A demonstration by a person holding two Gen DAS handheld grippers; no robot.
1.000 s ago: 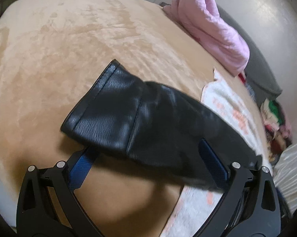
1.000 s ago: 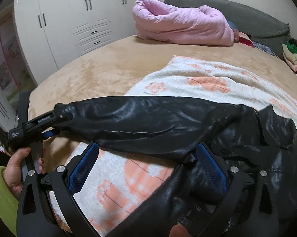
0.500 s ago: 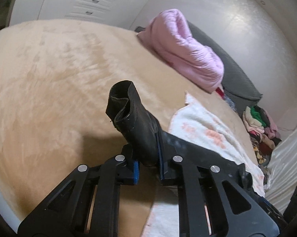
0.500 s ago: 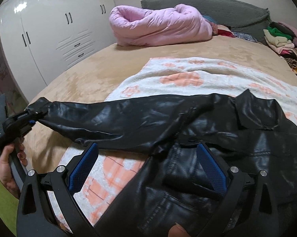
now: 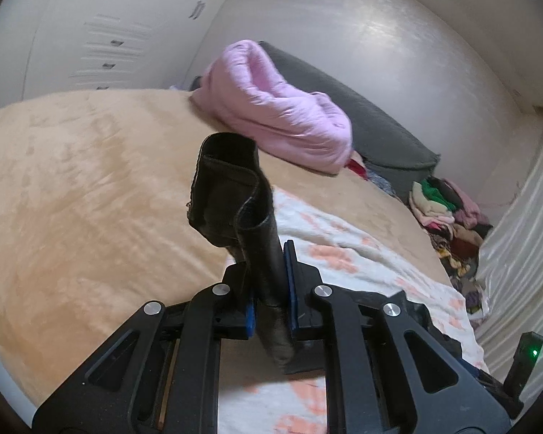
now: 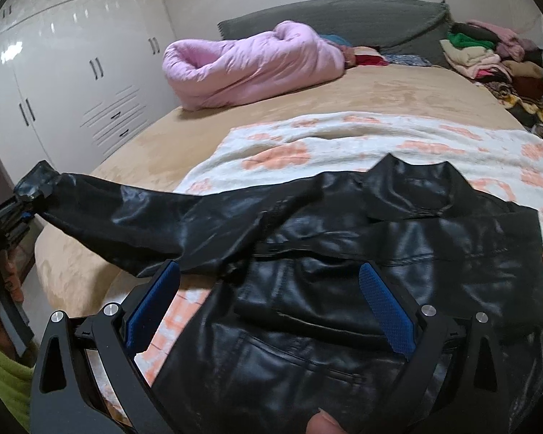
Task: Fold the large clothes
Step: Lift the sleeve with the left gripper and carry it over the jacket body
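Jacket (image 6: pixel 343 253) of glossy black leather: left tongs (image 5: pixel 269 289) pinch its tubular cuff (image 5: pixel 231 188); right tongs (image 6: pixel 271 307) gape apart.

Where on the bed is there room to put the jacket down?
Bare tan bedspread lies between the pink quilt and the patterned blanket, and left of it toward the wardrobe. The clothes pile crowds the far right corner.

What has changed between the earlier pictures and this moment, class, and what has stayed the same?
The left gripper closed on the black jacket's sleeve cuff and lifted it off the tan bedspread. The right gripper stayed open above the jacket body; the pink duvet stayed put.
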